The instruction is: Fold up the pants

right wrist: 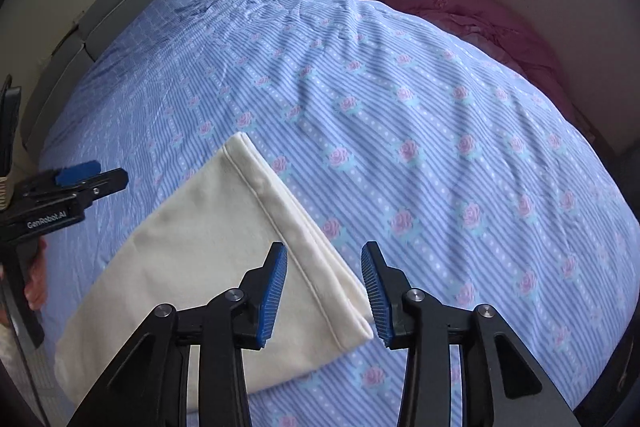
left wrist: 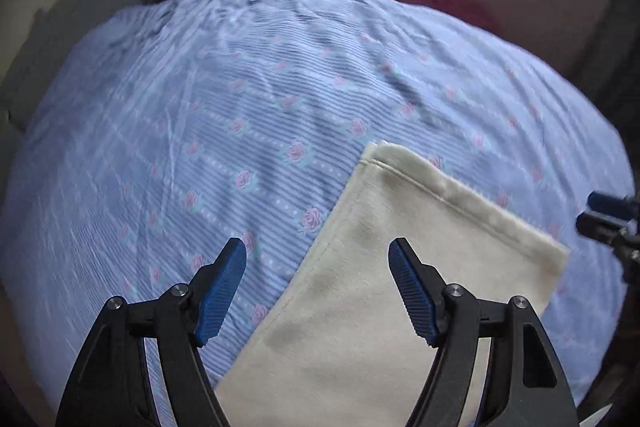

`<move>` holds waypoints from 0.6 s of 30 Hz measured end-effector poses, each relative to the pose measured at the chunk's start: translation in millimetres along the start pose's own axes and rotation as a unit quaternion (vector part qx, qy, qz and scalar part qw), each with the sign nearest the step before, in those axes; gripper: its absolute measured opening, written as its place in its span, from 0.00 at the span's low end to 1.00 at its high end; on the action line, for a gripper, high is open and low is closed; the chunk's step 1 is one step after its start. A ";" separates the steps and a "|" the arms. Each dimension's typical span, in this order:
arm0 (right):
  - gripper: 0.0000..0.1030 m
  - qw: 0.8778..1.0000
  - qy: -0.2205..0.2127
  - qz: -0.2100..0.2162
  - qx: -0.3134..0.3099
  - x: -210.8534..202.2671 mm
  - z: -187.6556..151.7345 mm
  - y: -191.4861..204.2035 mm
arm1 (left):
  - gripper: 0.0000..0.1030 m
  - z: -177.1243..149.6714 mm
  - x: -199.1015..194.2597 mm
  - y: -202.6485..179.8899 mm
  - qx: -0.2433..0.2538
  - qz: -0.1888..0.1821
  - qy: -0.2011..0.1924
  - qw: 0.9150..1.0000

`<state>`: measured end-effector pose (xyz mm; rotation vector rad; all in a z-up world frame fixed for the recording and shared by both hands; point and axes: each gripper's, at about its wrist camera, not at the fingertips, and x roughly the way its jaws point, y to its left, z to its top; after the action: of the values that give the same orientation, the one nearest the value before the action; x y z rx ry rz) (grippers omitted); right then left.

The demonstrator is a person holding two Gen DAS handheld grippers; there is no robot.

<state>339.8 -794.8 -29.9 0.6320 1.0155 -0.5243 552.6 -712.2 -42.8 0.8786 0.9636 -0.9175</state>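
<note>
Cream pants (right wrist: 224,247) laid folded on floral bed sheet (right wrist: 400,107), hemmed end at 12 o'clock, left gripper (left wrist: 316,251) spread wide, right gripper (right wrist: 324,255) parted (nothing gripped).

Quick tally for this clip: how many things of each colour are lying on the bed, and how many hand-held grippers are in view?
Cream pants, folded: 1
Blue rose-print bedsheet: 1
Pink bedding at the far end: 1
Hand-held grippers, left hand-held gripper and right hand-held gripper, both open: 2
Total: 5

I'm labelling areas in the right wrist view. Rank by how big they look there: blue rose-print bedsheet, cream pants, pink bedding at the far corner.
1. Blue rose-print bedsheet, by far the largest.
2. Cream pants.
3. Pink bedding, though being farther from the camera shrinks it.
</note>
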 end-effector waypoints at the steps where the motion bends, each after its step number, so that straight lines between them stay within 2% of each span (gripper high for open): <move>1: 0.39 1.000 0.004 -0.004 0.009 0.4 -7.6 -4.5 | 0.71 1.9 10.3 -9.0 0.024 0.005 0.009 1.000; 4: 0.39 0.998 0.029 0.005 0.047 9.2 -28.2 -20.1 | 0.71 6.7 44.0 -18.2 0.029 -0.012 0.045 0.998; 10: 0.39 0.990 0.073 0.019 0.118 36.2 -52.2 -44.3 | 0.69 16.5 95.5 -4.1 -0.050 -0.036 0.093 0.994; 12: 0.39 0.987 0.085 0.026 0.136 42.9 -57.2 -47.9 | 0.67 18.1 104.7 0.1 -0.076 -0.051 0.098 0.991; 15: 0.39 0.982 0.096 0.038 0.155 50.4 -62.7 -49.1 | 0.50 18.1 108.9 3.1 -0.103 -0.078 0.094 0.987; 17: 0.39 0.981 0.100 0.048 0.158 54.9 -64.7 -47.3 | 0.39 17.7 107.5 1.4 -0.103 -0.074 0.086 0.988; 18: 0.39 0.981 0.104 0.049 0.155 57.3 -65.8 -45.9 | 0.28 18.6 107.6 1.2 -0.098 -0.068 0.083 0.989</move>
<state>294.2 -787.7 -117.0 1.0251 1.1013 -0.5430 589.8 -753.9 -136.7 0.7361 1.2473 -0.8570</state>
